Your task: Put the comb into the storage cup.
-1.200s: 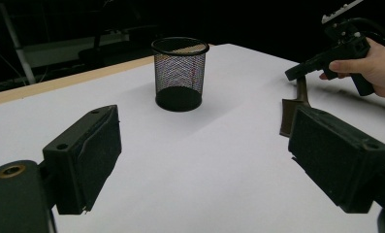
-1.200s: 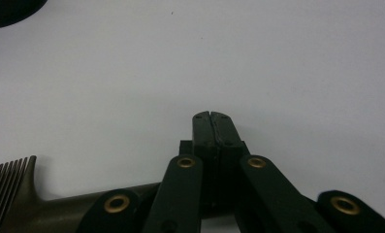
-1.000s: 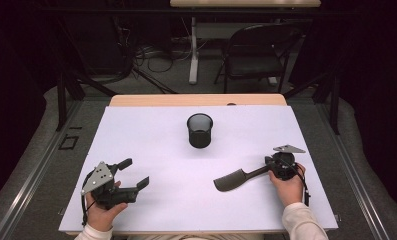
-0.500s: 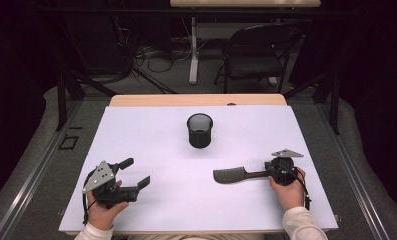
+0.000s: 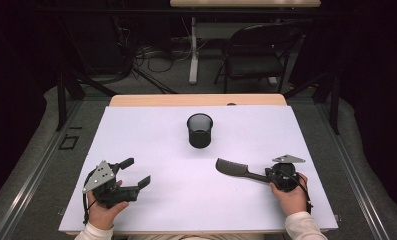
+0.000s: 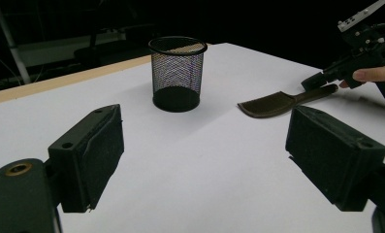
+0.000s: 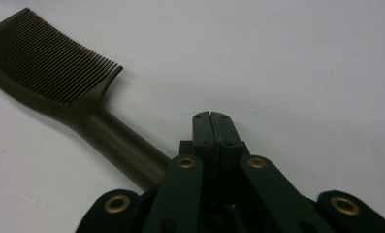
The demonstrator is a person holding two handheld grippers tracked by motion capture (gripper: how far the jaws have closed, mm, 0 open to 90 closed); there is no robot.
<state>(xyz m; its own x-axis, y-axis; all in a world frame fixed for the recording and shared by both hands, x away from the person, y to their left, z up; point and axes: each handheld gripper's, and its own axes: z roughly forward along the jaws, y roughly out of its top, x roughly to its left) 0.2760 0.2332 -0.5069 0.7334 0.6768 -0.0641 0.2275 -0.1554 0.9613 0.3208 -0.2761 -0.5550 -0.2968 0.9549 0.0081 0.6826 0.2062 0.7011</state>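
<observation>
Comb (image 5: 235, 169) is the thing in play, a dark one with a wide toothed head and a thick handle. It's lying flat on the white table (image 5: 176, 200), on the near-right side of the black mesh cup (image 5: 200, 130), teeth end pointing toward the cup and handle running off toward the right gripper (image 5: 273, 175). Cup and comb are apart, not touching.

In the right gripper view the right gripper's two jaws are pressed flat together with nothing between them, so it's clenched on air, not on the comb (image 7: 59, 82). The handle passes just beside the closed jaws, on their left in that view, and slips under the gripper's body. Can't tell if it actually touches.

Left gripper (image 5: 136, 172) sits at the near-left of the cup, well apart from it, held in a hand (image 5: 103, 212) resting on the table. Its jaws are spread wide and it's released, holding nothing. Looking along it, the cup (image 6: 176, 73) stands upright straight ahead, comb (image 6: 270, 103) off to its right.
</observation>
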